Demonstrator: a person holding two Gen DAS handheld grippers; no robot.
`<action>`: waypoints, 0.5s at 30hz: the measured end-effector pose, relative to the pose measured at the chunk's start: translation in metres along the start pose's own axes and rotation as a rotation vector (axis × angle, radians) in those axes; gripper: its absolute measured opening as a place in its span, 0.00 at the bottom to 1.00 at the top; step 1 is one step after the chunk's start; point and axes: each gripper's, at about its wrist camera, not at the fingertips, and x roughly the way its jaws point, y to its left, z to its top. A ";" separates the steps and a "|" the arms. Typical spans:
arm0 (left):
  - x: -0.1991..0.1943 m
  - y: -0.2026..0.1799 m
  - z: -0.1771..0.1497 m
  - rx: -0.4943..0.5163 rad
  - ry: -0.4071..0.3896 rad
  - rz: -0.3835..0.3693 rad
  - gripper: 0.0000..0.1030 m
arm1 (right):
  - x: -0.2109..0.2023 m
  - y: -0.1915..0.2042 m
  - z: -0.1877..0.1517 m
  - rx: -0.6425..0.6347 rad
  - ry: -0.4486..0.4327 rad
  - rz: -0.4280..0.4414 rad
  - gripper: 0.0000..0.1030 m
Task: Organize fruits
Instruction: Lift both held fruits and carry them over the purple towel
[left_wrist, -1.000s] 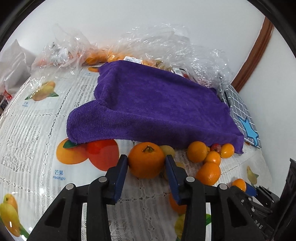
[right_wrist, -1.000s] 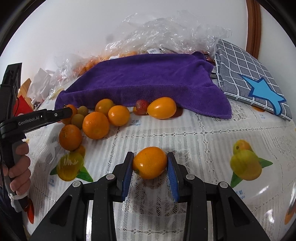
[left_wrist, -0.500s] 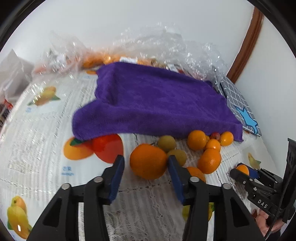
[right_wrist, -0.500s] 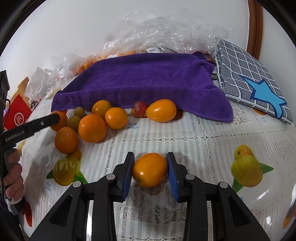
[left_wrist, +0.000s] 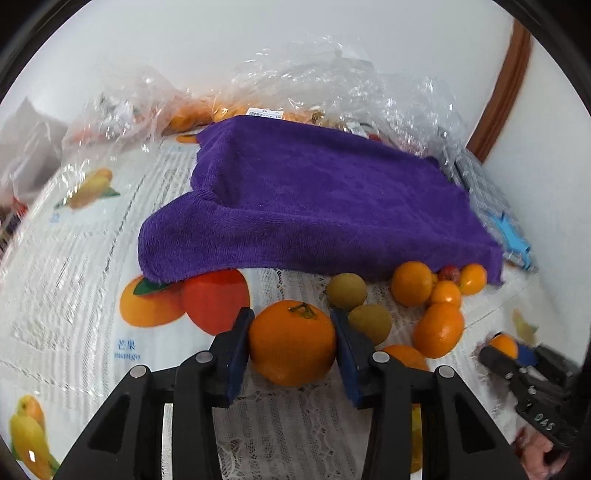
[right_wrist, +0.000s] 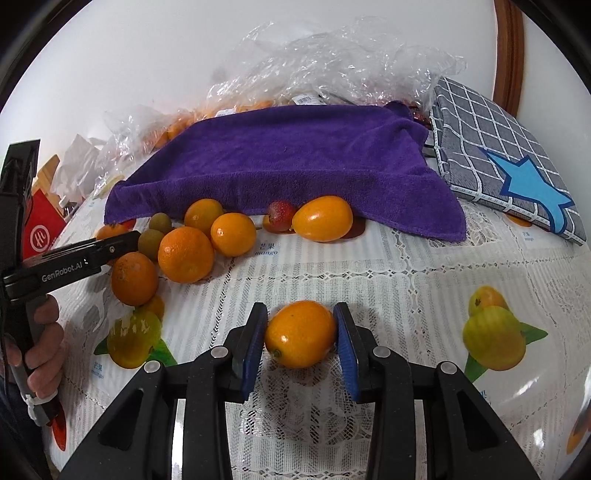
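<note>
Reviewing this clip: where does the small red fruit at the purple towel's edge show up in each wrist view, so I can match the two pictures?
Left wrist: small red fruit right of centre, wedged between oranges under the towel's right corner.
Right wrist: small red fruit centre, just left of the oval orange fruit.
Shared landmark: purple towel.

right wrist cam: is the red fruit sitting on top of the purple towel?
No, the red fruit lies on the tablecloth at the edge of the purple towel.
</note>
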 end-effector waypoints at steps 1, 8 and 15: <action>-0.002 0.003 -0.001 -0.017 -0.006 -0.011 0.39 | 0.000 0.000 0.000 0.005 -0.001 0.003 0.35; -0.013 0.000 -0.003 -0.015 -0.073 -0.008 0.39 | -0.010 -0.015 -0.004 0.079 -0.041 0.042 0.34; -0.024 -0.003 0.000 -0.013 -0.112 0.008 0.39 | -0.015 -0.017 0.003 0.082 -0.049 0.023 0.34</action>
